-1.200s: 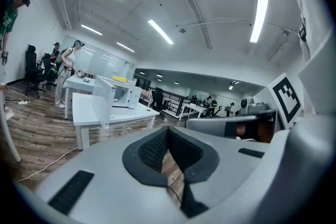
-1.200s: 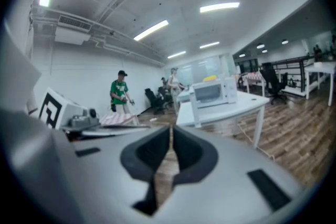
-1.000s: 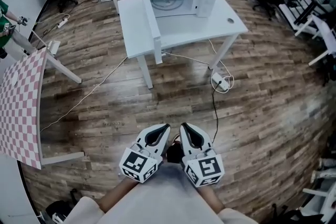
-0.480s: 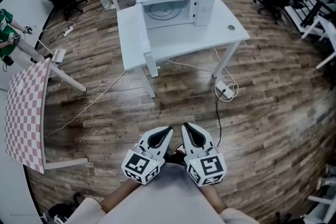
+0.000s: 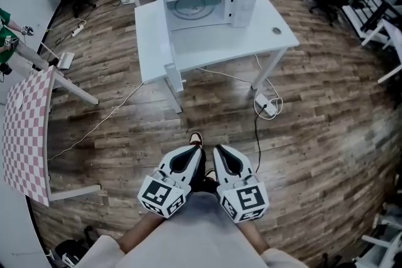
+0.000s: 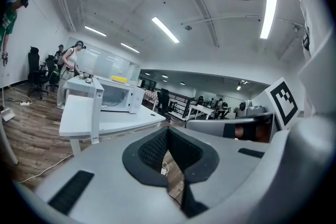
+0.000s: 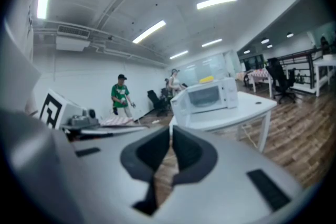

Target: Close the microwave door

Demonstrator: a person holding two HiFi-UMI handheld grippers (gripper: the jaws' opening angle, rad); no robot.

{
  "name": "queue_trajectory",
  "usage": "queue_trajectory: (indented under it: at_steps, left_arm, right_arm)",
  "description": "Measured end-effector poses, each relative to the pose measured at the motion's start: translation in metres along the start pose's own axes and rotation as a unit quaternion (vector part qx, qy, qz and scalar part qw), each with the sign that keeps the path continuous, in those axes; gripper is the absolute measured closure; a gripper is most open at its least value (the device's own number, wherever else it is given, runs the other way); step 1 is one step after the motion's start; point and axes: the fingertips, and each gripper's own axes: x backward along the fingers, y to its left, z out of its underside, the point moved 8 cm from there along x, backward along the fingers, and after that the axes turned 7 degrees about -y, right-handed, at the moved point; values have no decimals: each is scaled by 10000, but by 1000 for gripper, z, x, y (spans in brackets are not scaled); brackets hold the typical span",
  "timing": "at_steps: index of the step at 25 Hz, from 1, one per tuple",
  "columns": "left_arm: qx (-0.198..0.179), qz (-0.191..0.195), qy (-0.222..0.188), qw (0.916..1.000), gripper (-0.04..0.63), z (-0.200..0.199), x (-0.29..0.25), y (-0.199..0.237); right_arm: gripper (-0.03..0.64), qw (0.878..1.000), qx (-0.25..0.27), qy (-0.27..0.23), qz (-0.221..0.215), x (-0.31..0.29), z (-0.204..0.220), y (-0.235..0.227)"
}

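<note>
Head view: a shoe tip (image 5: 196,137) has newly stepped toward the microwave (image 5: 207,3), whose door (image 5: 152,41) stays swung open to its left; left gripper (image 5: 193,152) and right gripper (image 5: 221,152), each closed on nothing, hold well short of the microwave, so the approach is probably under way and closing not started.

White microwave (image 5: 241,5) sits upright on the table well ahead of me, its cavity facing me with the round turntable visible inside. Its door (image 5: 170,42) is wide open, hinged at the microwave's left side and swung out toward me, seen edge-on.
</note>
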Motion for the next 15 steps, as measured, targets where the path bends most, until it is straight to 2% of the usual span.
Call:
queue_trajectory:
  at_steps: [4,8,15]
  left_arm:
    - [3,-86,-125,9999,577,-3,-15,15]
    - [-39,-56,-77,9999,577,-6,-33,32]
    - [23,-332,-93,9994,577,-17,-58,65]
  right_arm:
    - [594,10000,79,34,-41,-19,-5,-11]
    - [594,9999,128,62,-52,-38,-15,-23]
    - [594,9995,131,151,-263,-83,-26,-41]
